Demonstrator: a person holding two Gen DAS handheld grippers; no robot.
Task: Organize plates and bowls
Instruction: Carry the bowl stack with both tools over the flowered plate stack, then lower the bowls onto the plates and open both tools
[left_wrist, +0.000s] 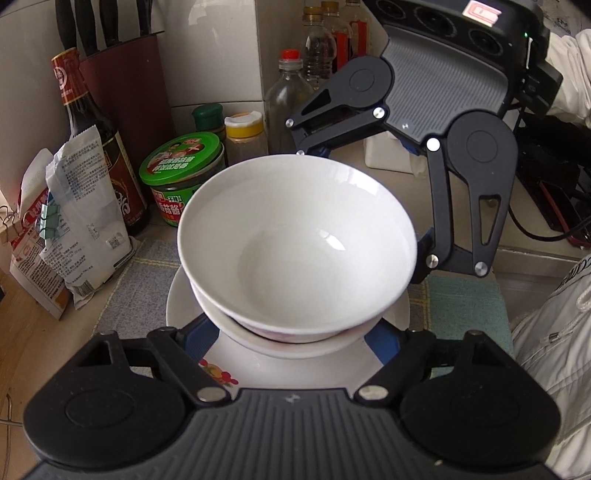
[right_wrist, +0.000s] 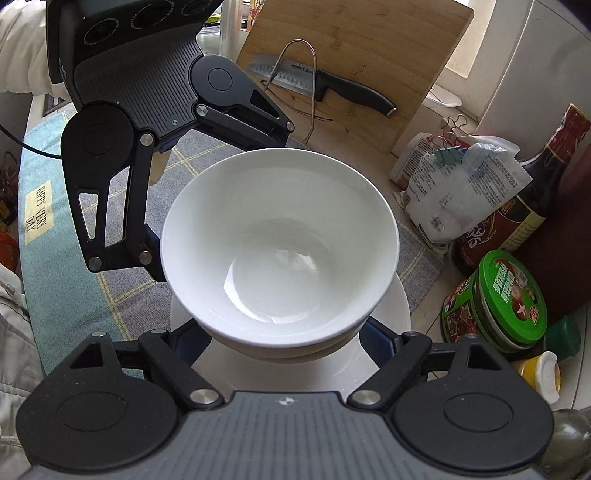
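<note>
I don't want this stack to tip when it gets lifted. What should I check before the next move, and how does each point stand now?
1. Top bowl seated in the bowl beneath: ok, nested, though it looks slightly tilted.
2. Bowls resting on the plate: ok, roughly centred.
3. Left gripper straddling the stack: ok, fingers wide on both sides; contact cannot tell.
4. Right gripper straddling from the opposite side: ok; contact cannot tell.
5. Top bowl empty: ok, nothing inside.
6. Room around the stack: not ok, the green-lidded jar and paper packets stand close by.
</note>
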